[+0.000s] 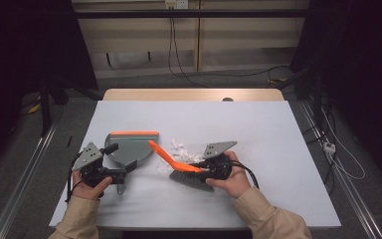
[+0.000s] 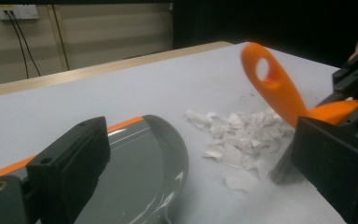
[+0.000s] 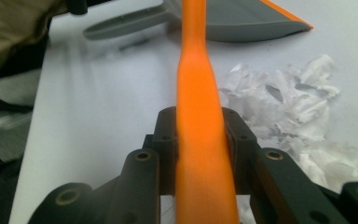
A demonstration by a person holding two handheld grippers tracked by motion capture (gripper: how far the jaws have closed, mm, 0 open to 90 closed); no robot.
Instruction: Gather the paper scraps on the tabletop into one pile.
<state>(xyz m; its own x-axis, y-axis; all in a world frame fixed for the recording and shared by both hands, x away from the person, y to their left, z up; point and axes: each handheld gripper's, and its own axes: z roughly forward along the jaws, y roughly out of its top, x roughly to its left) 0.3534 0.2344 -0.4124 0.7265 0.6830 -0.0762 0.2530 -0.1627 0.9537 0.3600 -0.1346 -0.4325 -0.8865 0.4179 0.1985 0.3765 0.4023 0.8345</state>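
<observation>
Currently sweeping paper scraps (image 1: pixel 181 149) toward dustpan (image 1: pixel 132 147) on white table (image 1: pixel 258 129).

Hazards:
- Scattering of light scraps past the pan, caused by too brisk a stroke.
- Scraps sliding under the pan's orange lip, caused by the pan lifting or shifting; likely if the left grip on the grey handle slips.
- Brush twisting between the pads, caused by the smooth tapered handle.

Grip state:
- Right gripper (image 3: pixel 200 140): clamped on brush (image 1: pixel 179 167), at the orange handle.
- Left gripper (image 1: pixel 110 173): at the pan handle; closure cannot be told.

Appearance of brush: orange handle with hanging hole, dark grey bristles resting on the table just beside the scraps.
</observation>
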